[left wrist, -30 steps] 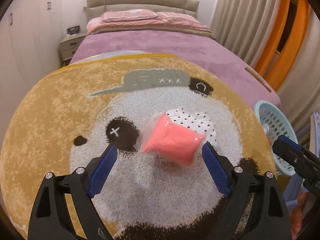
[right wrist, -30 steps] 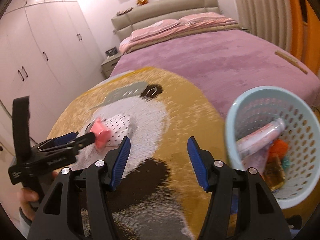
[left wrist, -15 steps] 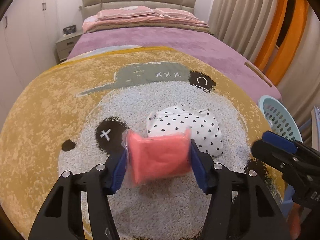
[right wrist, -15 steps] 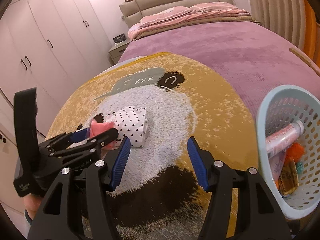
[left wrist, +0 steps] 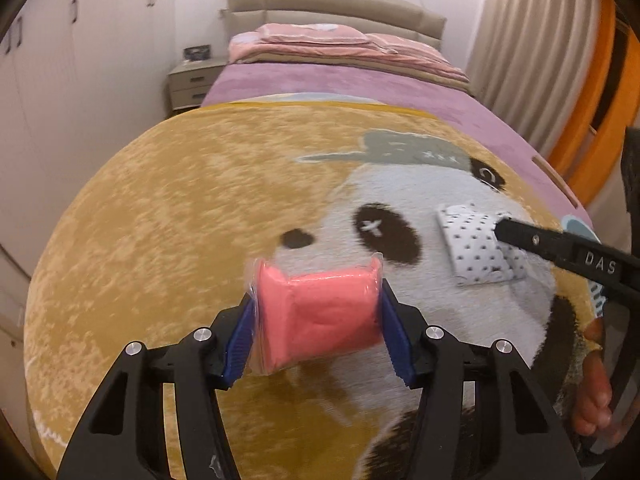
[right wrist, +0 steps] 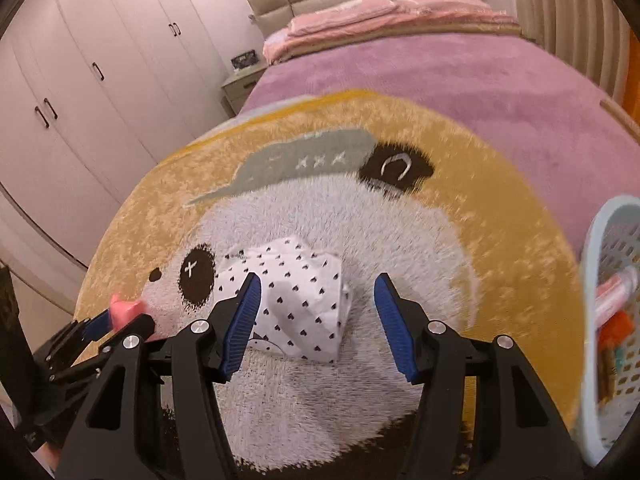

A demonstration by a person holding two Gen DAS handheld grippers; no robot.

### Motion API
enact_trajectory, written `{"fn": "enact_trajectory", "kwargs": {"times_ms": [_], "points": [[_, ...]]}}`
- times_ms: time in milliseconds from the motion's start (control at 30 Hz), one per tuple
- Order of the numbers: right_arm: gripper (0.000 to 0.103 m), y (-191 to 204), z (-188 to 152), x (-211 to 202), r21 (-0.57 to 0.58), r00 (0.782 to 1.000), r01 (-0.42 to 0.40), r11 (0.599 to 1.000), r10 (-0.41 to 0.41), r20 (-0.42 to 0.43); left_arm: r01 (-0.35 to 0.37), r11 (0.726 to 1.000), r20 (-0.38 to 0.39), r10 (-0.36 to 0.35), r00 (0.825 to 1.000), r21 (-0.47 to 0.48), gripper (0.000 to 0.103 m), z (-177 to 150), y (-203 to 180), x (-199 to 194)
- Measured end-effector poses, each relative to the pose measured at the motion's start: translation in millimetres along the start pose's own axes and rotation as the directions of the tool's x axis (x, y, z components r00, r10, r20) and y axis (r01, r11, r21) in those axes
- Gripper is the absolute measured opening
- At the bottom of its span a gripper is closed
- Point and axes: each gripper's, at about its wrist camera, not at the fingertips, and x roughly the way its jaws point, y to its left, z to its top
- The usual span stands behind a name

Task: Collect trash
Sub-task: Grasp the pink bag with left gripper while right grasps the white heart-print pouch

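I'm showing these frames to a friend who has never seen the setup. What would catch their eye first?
Most striking is the pink packet, squeezed between the blue pads of the left gripper above the round panda rug. Next, the white heart-print wrapper lying on the panda's face, with the right gripper closing in around it. At the right edge stands a pale blue basket already holding trash.

Your left hand-held gripper point(left wrist: 318, 334) squeezes a pink packet point(left wrist: 318, 316) between its blue pads above the panda rug point(left wrist: 160, 220), while your right hand-held gripper point(left wrist: 560, 246) reaches over the dotted white pouch point(left wrist: 474, 248).
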Motion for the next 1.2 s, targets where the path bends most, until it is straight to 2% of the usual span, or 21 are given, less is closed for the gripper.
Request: {"fn": "enact_trajectory", "kwargs": {"times_ms": [100, 233, 333, 433, 633, 900, 1000, 1067, 1100, 1200], "points": [[0.047, 15, -11, -1, -0.053, 0.999, -0.043, 0.998, 0.041, -0.032, 0.009, 0.999, 0.020, -0.008, 1.000, -0.046, 0.055, -1, 12, -2], [0.047, 36, -30, -9, -0.102, 0.981, -0.178, 0.979, 0.168, -0.099, 0.033, 0.995, 0.060, -0.027, 0.998, -0.094, 0.055, 0, 23, -8], [0.050, 38, -32, -20, -0.145, 0.991, -0.128, 0.981, 0.121, -0.061, 0.058, 0.989, 0.061, -0.050, 0.997, -0.138, 0.055, -1, 32, -7], [0.074, 38, -25, -23, -0.156, 0.998, -0.062, 0.986, 0.062, -0.006, 0.071, 0.983, 0.056, -0.062, 0.996, -0.168, 0.055, -1, 36, -5], [0.076, 56, -11, 11, -0.204, 0.998, -0.058, 0.977, 0.052, -0.036, 0.047, 0.992, 0.057, -0.041, 0.998, -0.121, 0.055, -1, 26, -4], [0.075, 66, -16, 22, -0.262, 0.999, 0.033, 0.964, -0.042, -0.028, 0.034, 0.995, 0.057, -0.029, 0.998, -0.090, 0.056, -2, 21, -3], [0.061, 72, -20, 22, -0.305, 0.998, 0.044, 0.951, -0.054, -0.025, 0.017, 0.997, 0.063, -0.013, 0.998, -0.075, 0.056, -2, 18, -3], [0.043, 76, -22, 21, -0.329, 0.999, 0.031, 0.944, -0.041, -0.026, 0.005, 0.998, 0.066, -0.001, 0.998, -0.064, 0.056, -2, 16, -4], [0.038, 78, -24, 21, -0.343, 0.999, 0.003, 0.939, -0.015, -0.033, -0.003, 0.998, 0.067, 0.006, 0.998, -0.057, 0.056, -2, 15, -4], [0.027, 83, -28, 18, -0.366, 1.000, -0.010, 0.931, 0.000, -0.028, -0.017, 0.999, 0.071, 0.021, 0.997, -0.047, 0.056, -3, 13, -4]]}}
